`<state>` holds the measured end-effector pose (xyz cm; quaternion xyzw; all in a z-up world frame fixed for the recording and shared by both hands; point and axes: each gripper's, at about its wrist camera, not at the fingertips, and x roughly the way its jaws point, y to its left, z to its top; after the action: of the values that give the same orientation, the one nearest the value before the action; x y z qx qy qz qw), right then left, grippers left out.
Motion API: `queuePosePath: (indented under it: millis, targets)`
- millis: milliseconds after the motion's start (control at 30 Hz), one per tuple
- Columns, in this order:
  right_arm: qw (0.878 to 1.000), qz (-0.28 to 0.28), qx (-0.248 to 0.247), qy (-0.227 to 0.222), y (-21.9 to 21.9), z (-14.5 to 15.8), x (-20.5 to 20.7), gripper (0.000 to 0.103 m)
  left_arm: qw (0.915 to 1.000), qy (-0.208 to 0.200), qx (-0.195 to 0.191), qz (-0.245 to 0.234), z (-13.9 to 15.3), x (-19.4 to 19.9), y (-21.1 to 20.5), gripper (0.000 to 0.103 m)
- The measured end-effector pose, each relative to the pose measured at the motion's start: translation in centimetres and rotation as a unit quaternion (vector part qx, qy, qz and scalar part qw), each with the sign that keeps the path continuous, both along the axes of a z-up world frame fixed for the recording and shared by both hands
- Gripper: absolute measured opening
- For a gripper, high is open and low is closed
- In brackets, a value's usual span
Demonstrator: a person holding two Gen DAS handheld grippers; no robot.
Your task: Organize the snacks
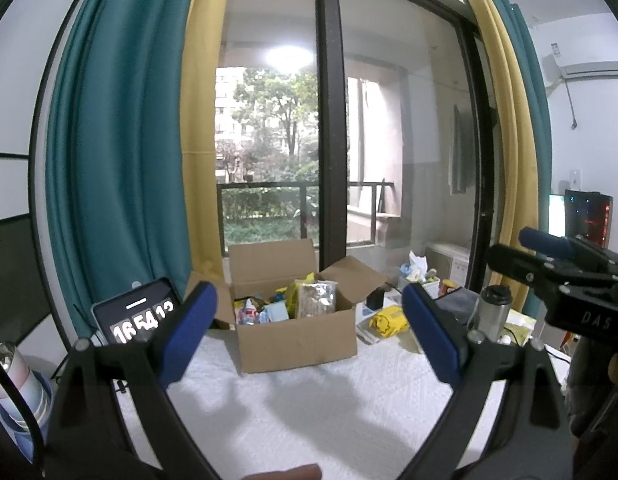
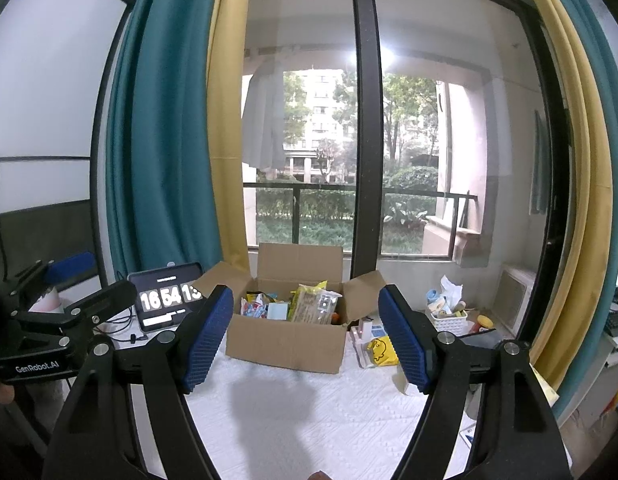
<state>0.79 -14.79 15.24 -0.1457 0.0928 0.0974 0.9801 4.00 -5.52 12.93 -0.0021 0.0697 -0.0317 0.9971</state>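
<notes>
Jaws wide on both grippers, box (image 1: 297,344) ahead, basket (image 2: 451,320) right-view only

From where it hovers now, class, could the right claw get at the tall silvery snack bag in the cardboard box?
Probably yes. The right claw is open and empty, the cardboard box has its flaps folded back, and the silvery snack bag stands above the other packets. Only bare white tablecloth lies between.
</notes>
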Motion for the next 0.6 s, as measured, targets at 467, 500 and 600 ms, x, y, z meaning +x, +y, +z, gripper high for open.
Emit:
queuePosePath:
  millis: [467,500,600]
  targets:
    - [1.000,-0.003,0.003,0.006,-0.06,-0.51,-0.07,0.078,1.0000,0.003,0.000,-0.007,-0.25,-0.23,0.22,0.095]
    - [1.000,-0.003,0.004,0.006,-0.06,-0.46,-0.14,0.078,1.0000,0.003,0.000,-0.008,-0.24,-0.26,0.23,0.095]
    - [1.000,-0.001,0.006,0.004,-0.13,-0.34,-0.46,0.078,1.0000,0.004,0.000,-0.007,-0.24,-0.25,0.19,0.095]
